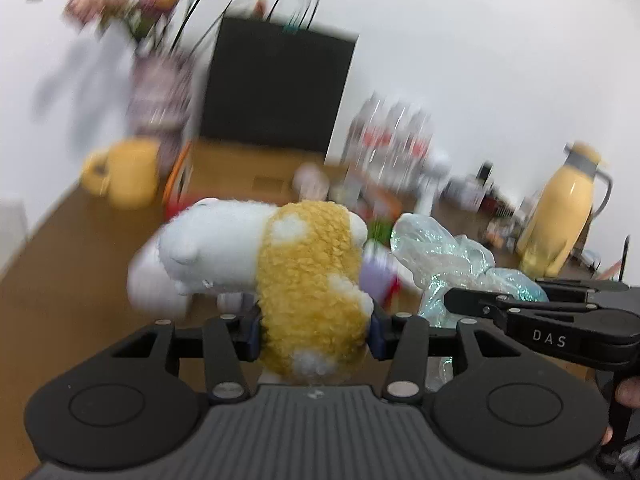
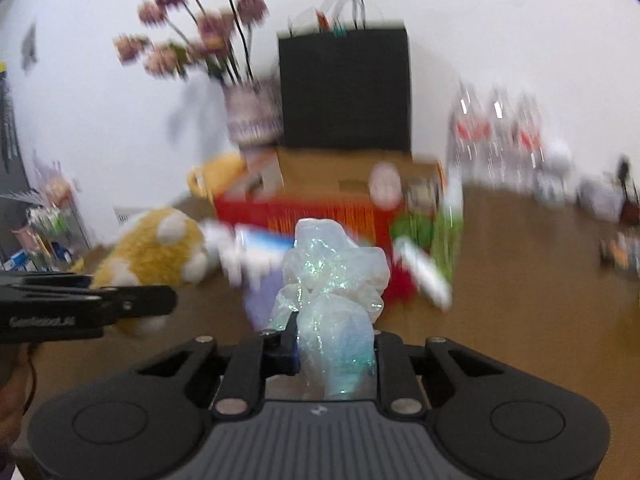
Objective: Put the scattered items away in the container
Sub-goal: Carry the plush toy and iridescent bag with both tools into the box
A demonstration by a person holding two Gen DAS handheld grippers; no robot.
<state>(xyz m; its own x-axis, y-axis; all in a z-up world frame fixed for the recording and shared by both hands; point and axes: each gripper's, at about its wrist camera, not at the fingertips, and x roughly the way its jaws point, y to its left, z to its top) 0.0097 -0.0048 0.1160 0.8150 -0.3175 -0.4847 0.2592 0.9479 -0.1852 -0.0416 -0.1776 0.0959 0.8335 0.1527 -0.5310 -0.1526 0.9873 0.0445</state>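
Left tongs (image 1: pixel 316 330): pinching the plush toy (image 1: pixel 280 264) across its yellow, woolly midsection; the blue pads sink into the pile on both sides.
Plush toy, place: held clear of the brown surface (image 1: pixel 60 280), its white head out at 10 o'clock from the grip, its rear toward the camera.
Plush toy, handling: soft, light and springy by the look of it; the fleece gives under the pads, so a hold across the thick middle seems safest. A grip on an ear or a paw would likely let it swing.
Right tongs (image 2: pixel 334 350): pressed nearly together on the glittery plastic wrap (image 2: pixel 332 292), gathered into a bunch between the pads.
Wrap, place: standing up out of the grip toward 12 o'clock, off the surface.
Wrap, handling: probably very light, thin, crinkly and slick; a loose fold could slide free, so a bunched knot is the better hold. It would tear before it breaks.
Container: judged to be the red and cardboard box (image 2: pixel 320 208) at 12 o'clock of the right tongs, in front of the black paper bag (image 2: pixel 344 88); blurred, its opening not clear.
Still scattered: small green and white items (image 2: pixel 424 248) at 1 o'clock of the wrap, too smeared to name.
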